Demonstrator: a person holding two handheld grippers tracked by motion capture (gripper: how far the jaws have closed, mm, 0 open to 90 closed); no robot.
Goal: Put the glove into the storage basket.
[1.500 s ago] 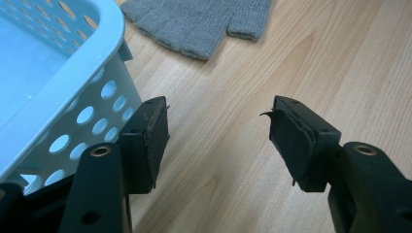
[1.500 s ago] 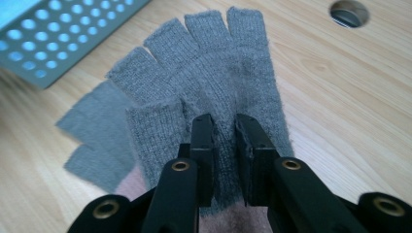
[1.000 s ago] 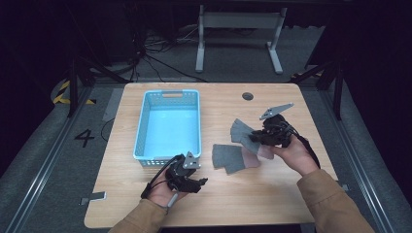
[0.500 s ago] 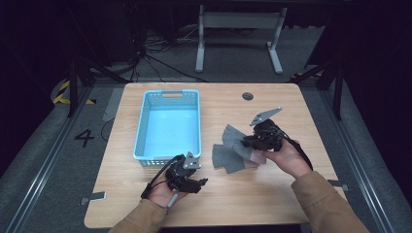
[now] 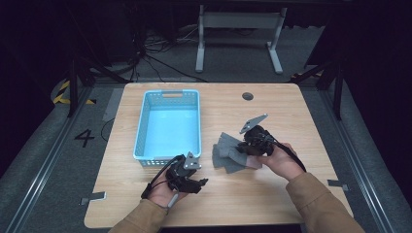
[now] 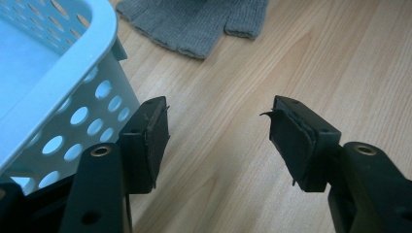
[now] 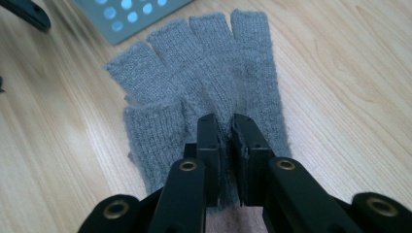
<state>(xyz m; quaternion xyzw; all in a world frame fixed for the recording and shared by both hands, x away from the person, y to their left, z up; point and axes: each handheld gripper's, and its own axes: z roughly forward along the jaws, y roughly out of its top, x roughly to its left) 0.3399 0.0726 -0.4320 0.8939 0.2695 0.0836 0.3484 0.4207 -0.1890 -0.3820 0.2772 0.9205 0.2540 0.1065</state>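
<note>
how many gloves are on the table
1 for certain: a grey fingerless glove lying flat right of the blue basket, pinched by the right gripper. A second may lie under it.

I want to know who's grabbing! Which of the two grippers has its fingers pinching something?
The right gripper: its fingers have just been closing and pinch a fold of the grey glove. The left gripper, beside the blue basket, has fingers apart over bare wood.

- The wooden table is light brown and has a small round hole near its far edge.
- The floor is grey, with a number 4 and yellow and black stripes.
- A grey metal stand and black cables are behind.
- The room is dark.
</note>
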